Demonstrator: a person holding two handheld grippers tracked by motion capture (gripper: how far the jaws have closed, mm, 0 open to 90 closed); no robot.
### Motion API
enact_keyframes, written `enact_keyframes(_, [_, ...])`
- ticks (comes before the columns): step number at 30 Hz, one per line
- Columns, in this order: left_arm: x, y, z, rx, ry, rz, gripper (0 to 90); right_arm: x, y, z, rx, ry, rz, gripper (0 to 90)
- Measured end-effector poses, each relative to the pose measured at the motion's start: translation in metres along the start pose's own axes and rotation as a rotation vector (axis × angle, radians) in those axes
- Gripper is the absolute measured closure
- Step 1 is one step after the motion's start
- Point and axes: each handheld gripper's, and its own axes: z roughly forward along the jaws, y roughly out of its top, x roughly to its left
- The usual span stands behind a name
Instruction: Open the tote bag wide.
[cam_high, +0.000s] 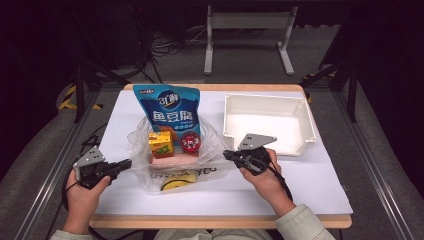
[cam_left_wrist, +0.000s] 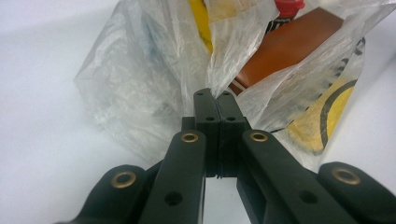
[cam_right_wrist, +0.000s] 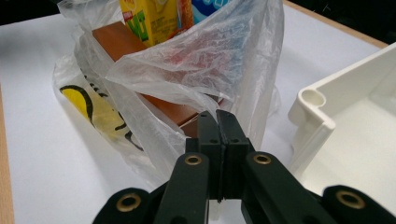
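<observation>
I have the clear plastic bag (cam_high: 176, 165) sitting in the middle of the white table (cam_high: 320, 185), and I am holding it from both sides. My left gripper (cam_high: 127, 163) is clenched on the film at the bag's left edge; in the left gripper view its jaws are pressed flat together with a fold of plastic (cam_left_wrist: 212, 91) pinched at the tips. My right gripper (cam_high: 227, 154) is clenched the same way on the bag's right edge, and in the right gripper view the film runs down into its closed tips.

Inside the bag I can see the blue snack pouch (cam_high: 171, 111) standing at the far side, the yellow juice carton (cam_high: 161, 144) and a small red-lidded tub (cam_high: 190, 142) in front of it, and a flat brown box (cam_right_wrist: 140, 74) lying beneath them. The white bin (cam_high: 300, 115) to the right, far of my right hand, has nothing in it.

As I judge it, the grasping is done but the real work is not: the mouth has yet to be pulled wide, and every item is still inside, so the unpacking into the bin remains
</observation>
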Motion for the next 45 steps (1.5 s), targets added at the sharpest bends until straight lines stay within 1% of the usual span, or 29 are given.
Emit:
enact_keyframes(2, [0.001, -0.001, 0.001, 0.006, -0.003, -0.001, 90.0, 0.001, -0.002, 0.002, 0.010, 0.002, 0.000, 89.7])
enact_keyframes(3, [0.001, -0.003, 0.003, 0.022, -0.009, -0.012, 90.0, 0.001, -0.005, 0.003, 0.022, 0.005, 0.002, 89.7])
enact_keyframes(4, [0.002, -0.004, 0.004, 0.032, -0.013, -0.014, 90.0, 0.001, -0.006, 0.004, 0.030, 0.005, 0.002, 89.8])
enact_keyframes(5, [0.002, -0.005, 0.005, 0.036, -0.015, -0.023, 90.0, 0.001, -0.008, 0.006, 0.042, 0.008, 0.004, 89.8])
enact_keyframes(6, [0.003, -0.006, 0.007, 0.050, -0.024, -0.025, 90.0, 0.001, -0.010, 0.007, 0.049, 0.009, 0.004, 89.8])
enact_keyframes(7, [0.003, -0.006, 0.007, 0.050, -0.024, -0.025, 90.0, 0.000, -0.012, 0.009, 0.059, 0.010, 0.008, 89.8])
enact_keyframes(8, [0.002, -0.008, 0.009, 0.061, -0.026, -0.027, 90.0, 0.000, -0.012, 0.009, 0.059, 0.010, 0.008, 89.8])
enact_keyframes(11, [0.002, -0.013, 0.014, 0.092, -0.037, -0.032, 90.0, -0.001, -0.017, 0.013, 0.087, 0.017, 0.014, 89.9])
enact_keyframes(15, [0.002, -0.016, 0.018, 0.117, -0.040, -0.040, 89.9, -0.002, -0.022, 0.018, 0.124, 0.027, 0.020, 89.9])
enact_keyframes(16, [0.003, -0.017, 0.019, 0.126, -0.040, -0.030, 89.9, -0.002, -0.024, 0.020, 0.138, 0.027, 0.018, 90.0])
enact_keyframes(18, [0.004, -0.019, 0.022, 0.145, -0.032, -0.035, 89.9, -0.002, -0.027, 0.024, 0.164, 0.027, 0.015, 90.0])
enact_keyframes(22, [0.005, -0.022, 0.027, 0.164, -0.034, -0.043, 89.9, -0.003, -0.034, 0.030, 0.219, 0.038, 0.024, 89.9])
enact_keyframes(23, [0.005, -0.023, 0.028, 0.172, -0.044, -0.044, 89.8, -0.003, -0.035, 0.031, 0.229, 0.041, 0.025, 89.9])
enact_keyframes(29, [0.004, -0.024, 0.031, 0.196, -0.062, -0.043, 89.7, -0.002, -0.043, 0.034, 0.277, 0.064, 0.040, 90.0])
enact_keyframes(34, [0.004, -0.025, 0.033, 0.202, -0.063, -0.035, 89.5, -0.002, -0.046, 0.033, 0.288, 0.078, 0.051, 89.9])
enact_keyframes(36, [0.004, -0.026, 0.032, 0.201, -0.067, -0.043, 89.5, -0.003, -0.047, 0.032, 0.286, 0.081, 0.051, 89.9])
enact_keyframes(37, [0.004, -0.026, 0.033, 0.201, -0.074, -0.042, 89.5, -0.003, -0.048, 0.031, 0.287, 0.083, 0.056, 90.0])
enact_keyframes(39, [0.003, -0.026, 0.033, 0.201, -0.074, -0.044, 89.4, -0.003, -0.048, 0.030, 0.287, 0.078, 0.054, 89.9])
enact_keyframes(40, [0.003, -0.026, 0.032, 0.207, -0.075, -0.035, 89.4, -0.003, -0.048, 0.030, 0.288, 0.078, 0.055, 89.9])
enact_keyframes(41, [0.002, -0.026, 0.033, 0.202, -0.074, -0.031, 89.4, -0.003, -0.048, 0.029, 0.287, 0.079, 0.054, 89.9])
enact_keyframes(45, [0.001, -0.026, 0.032, 0.203, -0.073, -0.030, 89.0, -0.003, -0.048, 0.026, 0.282, 0.090, 0.069, 89.9])
